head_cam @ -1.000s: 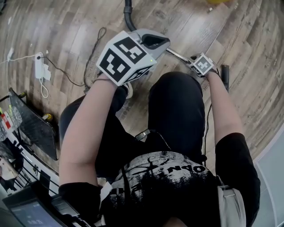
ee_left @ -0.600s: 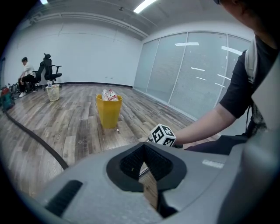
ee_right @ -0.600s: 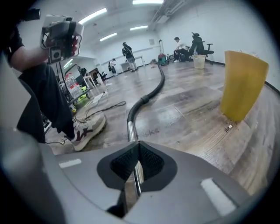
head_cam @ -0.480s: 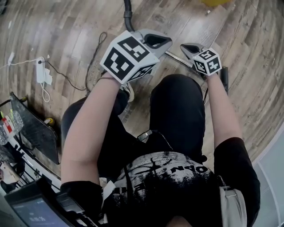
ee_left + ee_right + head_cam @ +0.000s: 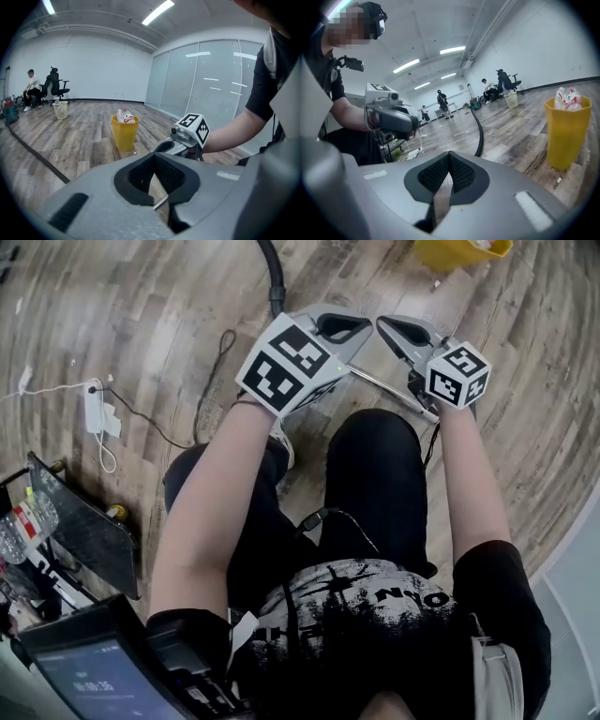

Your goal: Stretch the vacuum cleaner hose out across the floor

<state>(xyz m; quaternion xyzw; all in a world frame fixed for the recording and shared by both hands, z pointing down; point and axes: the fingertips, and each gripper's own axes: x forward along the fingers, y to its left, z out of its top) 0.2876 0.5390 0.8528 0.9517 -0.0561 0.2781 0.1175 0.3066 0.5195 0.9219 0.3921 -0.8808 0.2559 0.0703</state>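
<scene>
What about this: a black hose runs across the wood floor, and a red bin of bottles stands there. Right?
Not quite: the bin is yellow, not red, as the left gripper view shows. The black hose does run across the wood floor, and bottles fill the bin.

Left tongs (image 5: 352, 327), right tongs (image 5: 383, 325) closed.

The person is holding the left gripper (image 5: 349, 326) and right gripper (image 5: 392, 329) side by side above the knees, tips nearly meeting. A metal wand (image 5: 389, 388) is showing beneath them. The black hose (image 5: 272, 277) is running across the wood floor (image 5: 141, 296) towards the top edge, with a yellow bin (image 5: 459, 251) standing nearby.
</scene>
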